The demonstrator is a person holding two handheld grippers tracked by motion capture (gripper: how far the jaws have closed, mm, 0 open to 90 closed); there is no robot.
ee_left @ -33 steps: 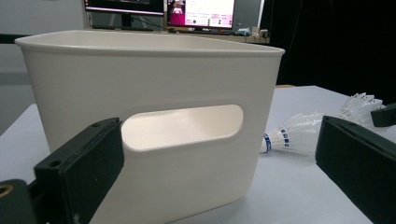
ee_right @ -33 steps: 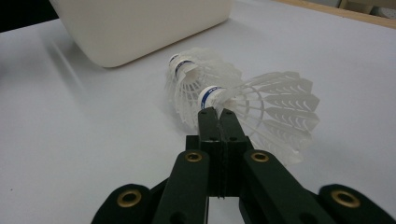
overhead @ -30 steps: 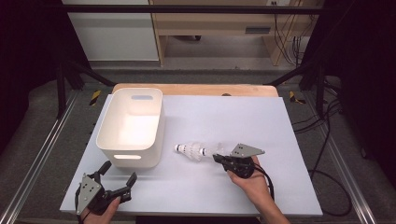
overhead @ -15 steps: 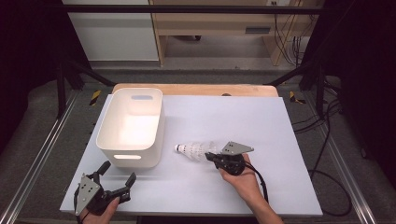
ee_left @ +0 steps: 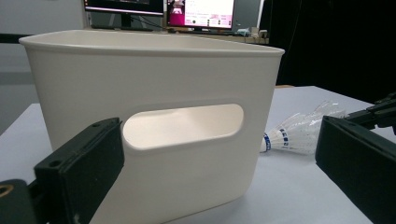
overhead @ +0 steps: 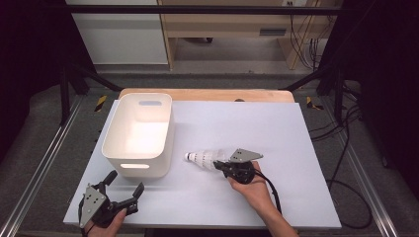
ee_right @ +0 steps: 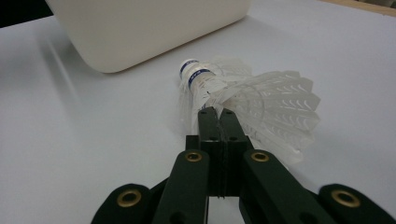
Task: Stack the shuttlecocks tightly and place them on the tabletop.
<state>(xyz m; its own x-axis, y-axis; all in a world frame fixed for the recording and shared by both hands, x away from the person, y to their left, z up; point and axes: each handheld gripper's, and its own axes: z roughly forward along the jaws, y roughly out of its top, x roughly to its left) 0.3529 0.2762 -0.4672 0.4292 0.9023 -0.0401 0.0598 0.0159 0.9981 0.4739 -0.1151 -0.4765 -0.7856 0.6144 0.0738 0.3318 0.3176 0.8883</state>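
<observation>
Shuttlecock (overhead: 203,158): lying on its side on the white table (overhead: 296,148), just right of the white bin (overhead: 138,133), cork end toward the bin, feathers toward the right gripper; seen again in the right gripper view (ee_right: 247,93) with a blue band round the cork, and in the left gripper view (ee_left: 303,133) past the bin's corner
Right gripper (overhead: 221,166): held low over the table in the right hand (overhead: 254,190), pointing left at the shuttlecock; in the right gripper view (ee_right: 218,114) jaws pressed together, tips at the feather skirt; whether a feather is pinched between them, cannot tell
Left gripper (overhead: 126,190): at the near left corner of the table, in the left hand (overhead: 106,222), well apart from the shuttlecock; jaws spread wide with nothing between them, pointing at the bin's near wall in the left gripper view (ee_left: 219,163)
Bin: standing upright on the left half of the table, oval handle slot in its near wall facing the left gripper
Table: white top, wooden board (overhead: 207,94) along its far edge
</observation>
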